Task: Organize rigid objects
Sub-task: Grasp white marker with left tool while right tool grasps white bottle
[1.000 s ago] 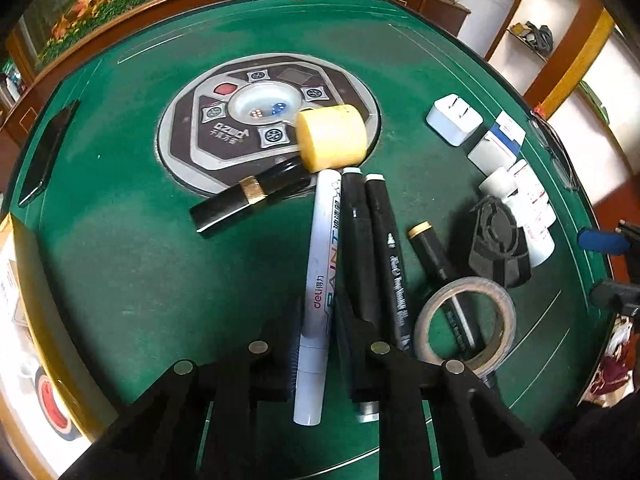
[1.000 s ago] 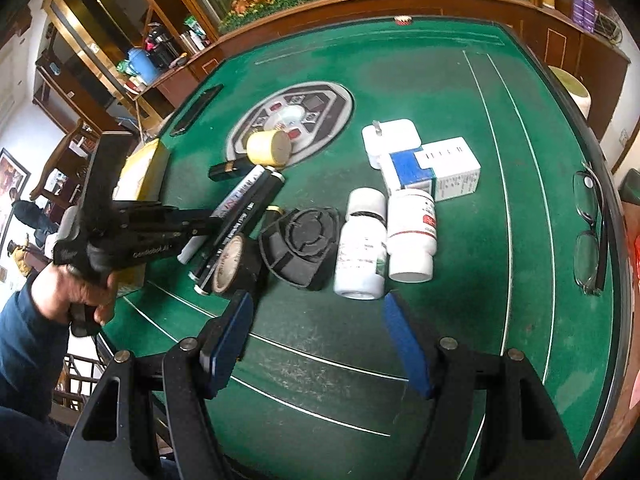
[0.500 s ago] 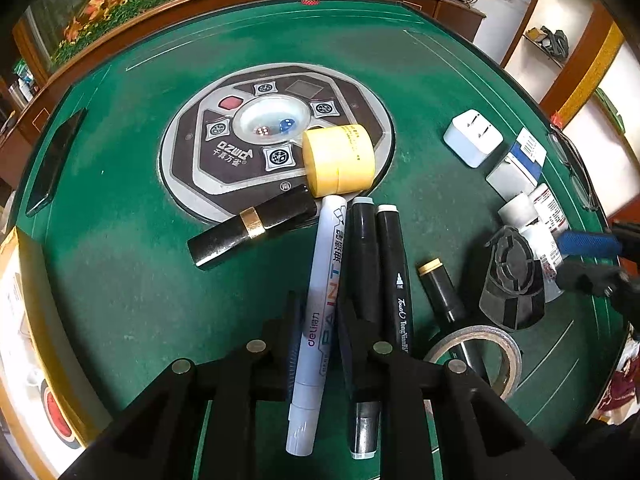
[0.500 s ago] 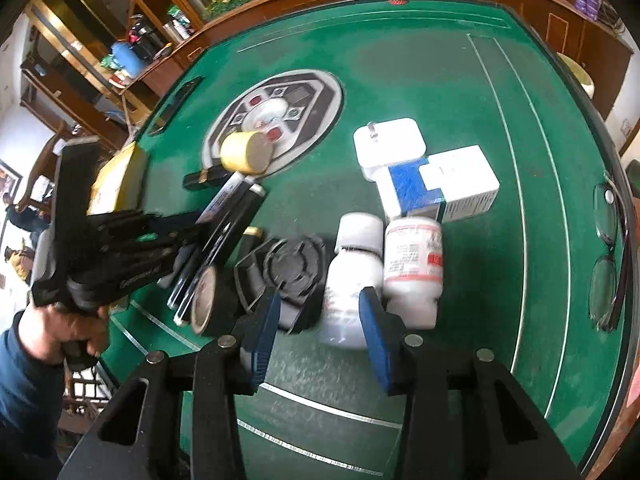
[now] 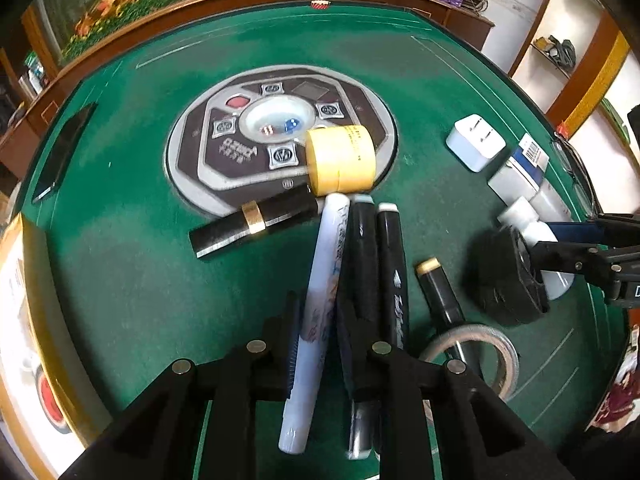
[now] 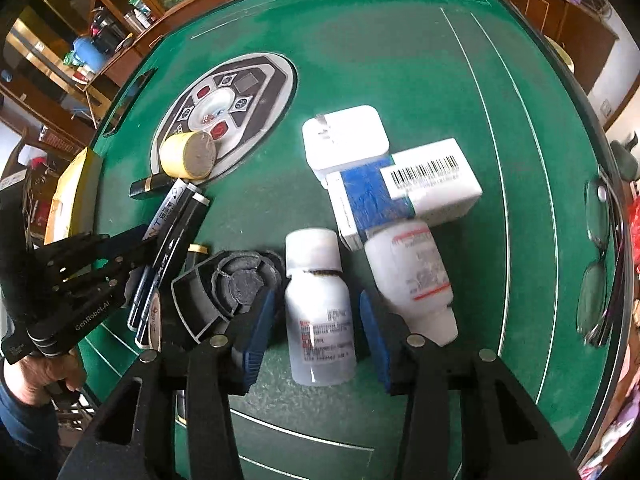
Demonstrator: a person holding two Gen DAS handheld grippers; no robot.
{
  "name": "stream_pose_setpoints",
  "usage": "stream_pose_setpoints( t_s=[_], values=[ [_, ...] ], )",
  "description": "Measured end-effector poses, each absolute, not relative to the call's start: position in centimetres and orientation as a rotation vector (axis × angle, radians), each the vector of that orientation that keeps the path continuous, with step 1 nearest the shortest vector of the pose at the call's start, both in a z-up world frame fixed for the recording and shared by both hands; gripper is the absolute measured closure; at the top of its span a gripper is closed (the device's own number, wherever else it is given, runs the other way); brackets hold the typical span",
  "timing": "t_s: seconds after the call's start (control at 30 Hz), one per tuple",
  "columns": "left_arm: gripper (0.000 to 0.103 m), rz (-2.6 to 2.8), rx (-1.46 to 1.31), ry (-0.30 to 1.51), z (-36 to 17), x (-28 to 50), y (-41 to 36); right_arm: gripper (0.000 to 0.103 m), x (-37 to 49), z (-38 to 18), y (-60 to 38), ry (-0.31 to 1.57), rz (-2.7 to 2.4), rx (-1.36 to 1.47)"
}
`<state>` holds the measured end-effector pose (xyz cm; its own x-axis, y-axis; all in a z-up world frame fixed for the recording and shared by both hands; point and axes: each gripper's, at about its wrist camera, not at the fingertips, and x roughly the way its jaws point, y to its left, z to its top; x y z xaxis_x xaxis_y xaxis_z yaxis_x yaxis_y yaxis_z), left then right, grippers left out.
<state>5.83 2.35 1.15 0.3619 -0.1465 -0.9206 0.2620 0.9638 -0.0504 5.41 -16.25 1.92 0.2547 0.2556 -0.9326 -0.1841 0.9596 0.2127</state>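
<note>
Your left wrist view alone shows the tape ring (image 5: 472, 350) at five o'clock on the green table (image 5: 120, 272); only your right wrist view shows the glasses (image 6: 598, 264) at three o'clock. Your left gripper (image 5: 316, 332) is clamped on the white paint marker (image 5: 316, 312). Your right gripper (image 6: 316, 324) straddles the white bottle (image 6: 320, 308) lying at centre, pads near its sides; I cannot tell whether they touch.
</note>
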Motion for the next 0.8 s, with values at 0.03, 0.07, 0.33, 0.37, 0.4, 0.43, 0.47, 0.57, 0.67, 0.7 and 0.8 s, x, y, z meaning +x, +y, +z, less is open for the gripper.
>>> stream_pose_setpoints(
  t_s=[0.03,0.07,0.33,0.37,0.4,0.43,0.47,0.57,0.67,0.7,0.8],
  values=[
    [0.086,-0.263,0.116,1.175,1.2,5.5,2.3,0.061,5.2,2.0,-16.2,1.278,0.302,0.055],
    [0.086,-0.263,0.123,1.179,1.2,5.0,2.3,0.061,5.2,1.9,-16.1,1.277,0.304,0.044],
    [0.085,-0.231,0.123,1.169,1.3,5.5,2.0,0.061,5.7,1.3,-17.3,1.290,0.246,0.059],
    [0.085,-0.233,0.124,1.163,1.3,5.5,2.0,0.061,5.7,1.1,-17.5,1.299,0.241,0.068],
    [0.085,-0.235,0.121,1.155,1.3,5.4,2.0,0.061,5.7,1.0,-17.7,1.298,0.244,0.075],
    [0.086,-0.237,0.111,1.148,1.3,5.3,2.2,0.062,5.6,1.0,-17.5,1.295,0.251,0.052],
    [0.087,-0.237,0.102,1.145,1.3,5.2,2.3,0.064,5.5,1.0,-17.3,1.291,0.255,0.028],
    [0.088,-0.243,0.036,1.135,1.4,4.5,3.0,0.066,4.9,1.1,-17.5,1.286,0.279,0.042],
    [0.089,-0.258,-0.045,1.137,1.5,3.7,3.7,0.067,3.9,1.4,-17.5,1.273,0.291,0.041],
    [0.089,-0.260,-0.065,1.138,1.5,3.5,3.9,0.067,3.5,1.6,-17.7,1.267,0.294,0.046],
    [0.089,-0.264,-0.110,1.144,1.5,2.9,4.4,0.067,2.5,2.3,-18.2,1.249,0.307,0.065]
  ],
)
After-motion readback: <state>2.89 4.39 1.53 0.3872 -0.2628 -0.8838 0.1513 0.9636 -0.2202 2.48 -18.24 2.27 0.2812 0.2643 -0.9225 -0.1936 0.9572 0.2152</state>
